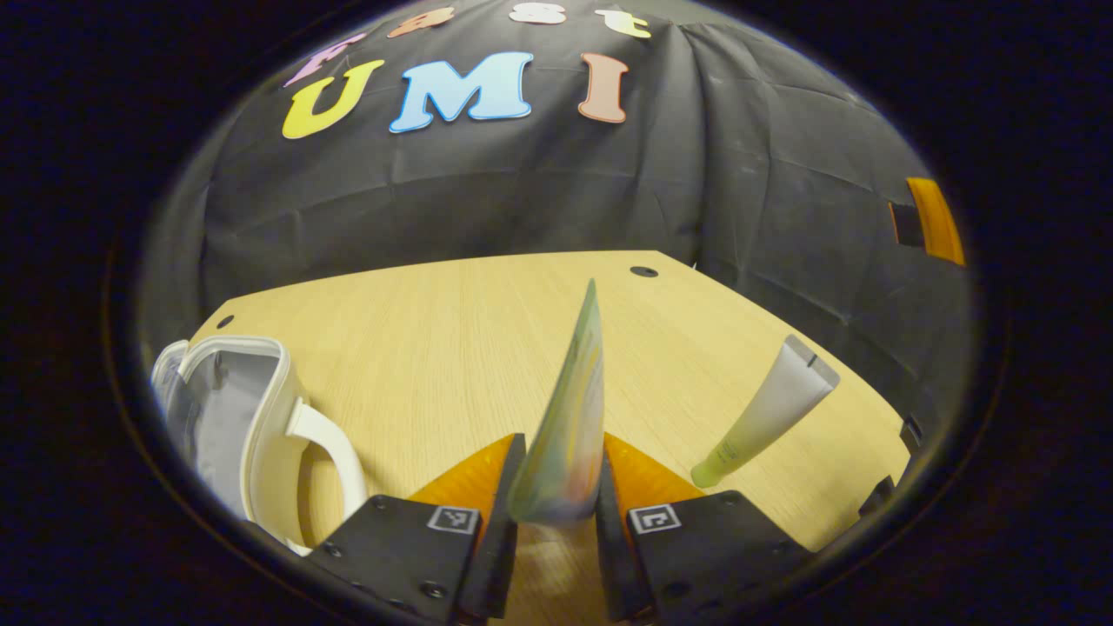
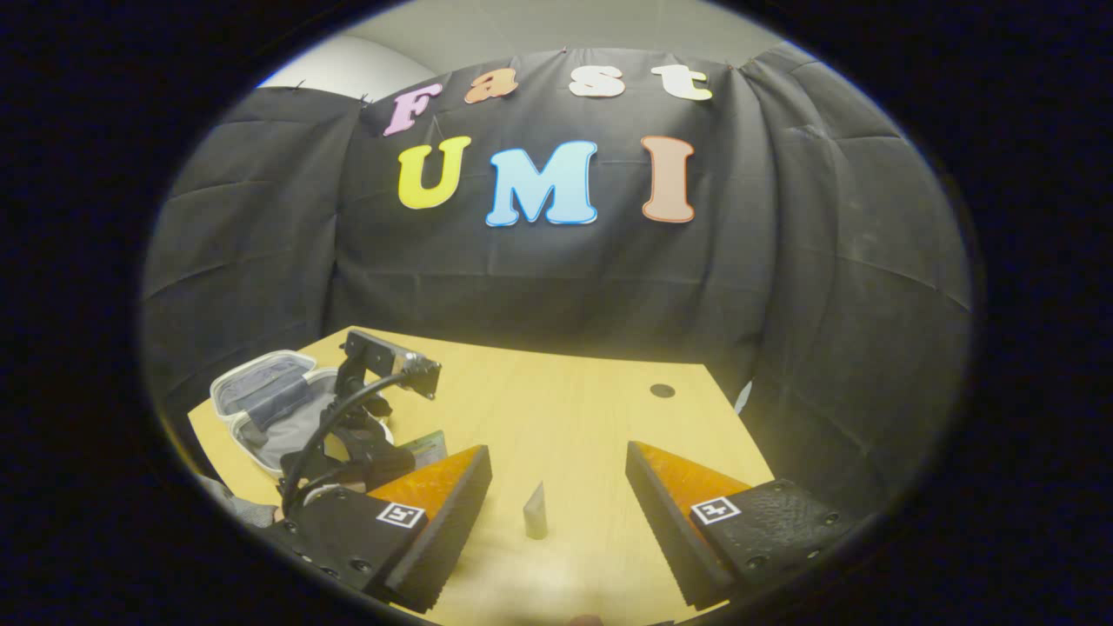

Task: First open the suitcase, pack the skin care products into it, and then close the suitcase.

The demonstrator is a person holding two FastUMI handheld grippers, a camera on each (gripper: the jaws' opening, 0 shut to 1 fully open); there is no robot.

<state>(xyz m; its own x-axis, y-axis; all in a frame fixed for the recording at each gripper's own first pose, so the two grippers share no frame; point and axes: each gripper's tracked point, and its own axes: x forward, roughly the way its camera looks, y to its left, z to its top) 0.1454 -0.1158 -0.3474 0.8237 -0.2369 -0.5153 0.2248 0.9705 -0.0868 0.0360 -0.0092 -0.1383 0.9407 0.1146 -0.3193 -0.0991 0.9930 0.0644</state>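
- Left gripper view: the left gripper (image 1: 556, 487) is clamped on a multicoloured tube (image 1: 569, 426), both fingers pressing its sides, its print too blurred to read. The white suitcase (image 1: 252, 426) lies open at near left on the wooden table (image 1: 435, 348); a pale green tube (image 1: 769, 413) lies at right.
- Right gripper view: the right gripper (image 2: 556, 487) stands wide open and holds nothing, a tube end (image 2: 536, 511) between its fingers. The other gripper (image 2: 369, 417) hangs at left, beside the open suitcase (image 2: 261, 396).

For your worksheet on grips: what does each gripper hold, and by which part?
The left gripper clamps a colourful tube at its wide lower end. The right gripper is open and holds nothing; a grey tube lies between its fingers.
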